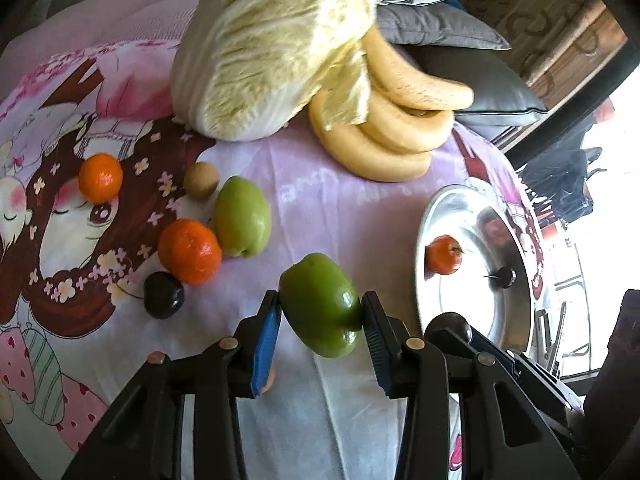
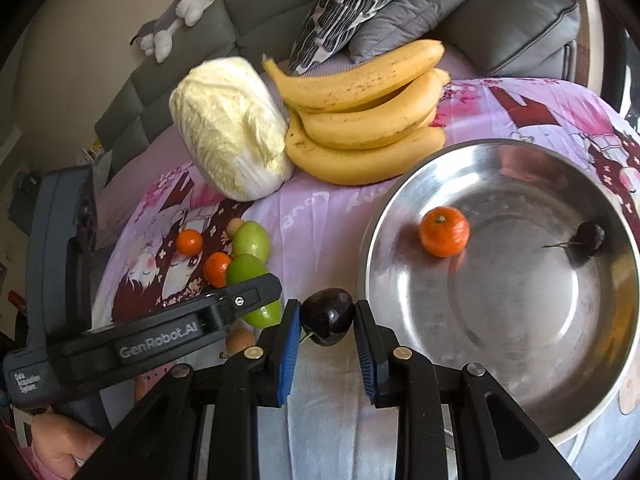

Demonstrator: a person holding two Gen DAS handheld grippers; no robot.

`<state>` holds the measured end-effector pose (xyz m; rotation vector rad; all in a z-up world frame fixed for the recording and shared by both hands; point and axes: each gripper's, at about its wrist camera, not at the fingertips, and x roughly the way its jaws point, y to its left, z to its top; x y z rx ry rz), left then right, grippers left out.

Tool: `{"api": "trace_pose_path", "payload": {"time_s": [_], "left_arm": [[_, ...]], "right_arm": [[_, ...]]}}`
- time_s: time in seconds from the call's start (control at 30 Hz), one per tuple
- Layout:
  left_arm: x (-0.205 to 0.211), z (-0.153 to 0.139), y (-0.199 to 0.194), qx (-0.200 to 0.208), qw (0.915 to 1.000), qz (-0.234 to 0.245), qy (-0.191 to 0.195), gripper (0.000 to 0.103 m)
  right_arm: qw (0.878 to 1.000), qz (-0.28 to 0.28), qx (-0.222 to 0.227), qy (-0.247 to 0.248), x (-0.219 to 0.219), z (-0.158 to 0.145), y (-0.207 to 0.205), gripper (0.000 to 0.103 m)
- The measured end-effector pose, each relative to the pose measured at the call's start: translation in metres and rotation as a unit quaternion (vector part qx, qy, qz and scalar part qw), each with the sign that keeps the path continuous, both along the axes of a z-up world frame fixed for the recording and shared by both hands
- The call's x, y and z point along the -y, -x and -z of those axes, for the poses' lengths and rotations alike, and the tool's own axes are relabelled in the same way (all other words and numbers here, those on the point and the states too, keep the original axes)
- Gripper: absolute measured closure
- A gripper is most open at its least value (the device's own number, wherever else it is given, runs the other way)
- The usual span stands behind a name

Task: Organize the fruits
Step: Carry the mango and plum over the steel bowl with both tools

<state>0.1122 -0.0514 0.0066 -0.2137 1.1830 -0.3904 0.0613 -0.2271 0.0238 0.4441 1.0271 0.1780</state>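
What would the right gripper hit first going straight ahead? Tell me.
Holding the dark cherry, the right gripper points over bare cloth toward the bananas; those look first, though depth is unclear.

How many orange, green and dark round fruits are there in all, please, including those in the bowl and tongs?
Orange mandarins: 3, one in the bowl
Green fruits: 2, one in the left tongs
Dark cherries: 3, one in the right tongs
Total: 8
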Motion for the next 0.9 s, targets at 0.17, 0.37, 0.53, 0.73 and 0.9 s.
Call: {"api": "trace_pose_path", "payload": {"time_s": [0.17,0.37,0.53,0.73,0.9], "left_arm": [[0.015,-0.011,0.007,0.015,0.9998,0.015,0.000,0.060],[0.046,-0.020,0.014,0.029,0.9983,0.049,0.007,0.060],[0.075,-0.022,0.021,0.039,0.9958,0.083,0.005,0.060],[0.110,-0.017,0.026,0.041,0.9916,0.122,-0.005,0.060],[0.130,-0.005,0.024,0.029,0.9893,0.143,-0.012,0.060]], "right_arm": [[1.000,0.029,0.003,0.001,0.021,-0.007,0.004,0.074],[0.997,0.079,-0.019,0.011,0.058,-0.003,0.008,0.074],[0.990,0.133,-0.038,0.019,0.096,0.004,0.015,0.074],[0.980,0.186,-0.061,0.025,0.134,0.013,0.023,0.074],[0.978,0.193,-0.069,0.035,0.142,0.021,0.023,0.074]]}}
